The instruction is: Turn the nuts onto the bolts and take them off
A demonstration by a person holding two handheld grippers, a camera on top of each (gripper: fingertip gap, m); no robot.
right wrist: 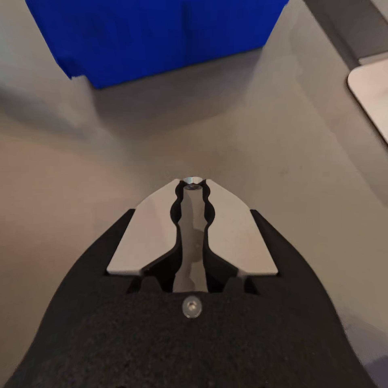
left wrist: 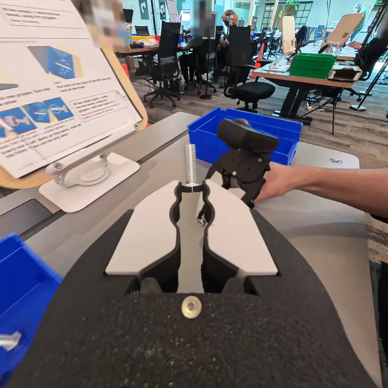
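The left gripper (left wrist: 192,185) clamps the head of a bright threaded steel bolt (left wrist: 190,163) at its fingertips, the shank standing upright over the smooth grey table (left wrist: 304,226). The right gripper (right wrist: 192,183) pinches a small shiny metal piece, seemingly a nut (right wrist: 192,181), though its shape is hard to make out. 1 glossy blue plastic bin (left wrist: 247,134) sits behind, its contents hidden by its wall. A second blue bin (left wrist: 23,279), cut off at the edge, holds a blurred silver part (left wrist: 10,340).
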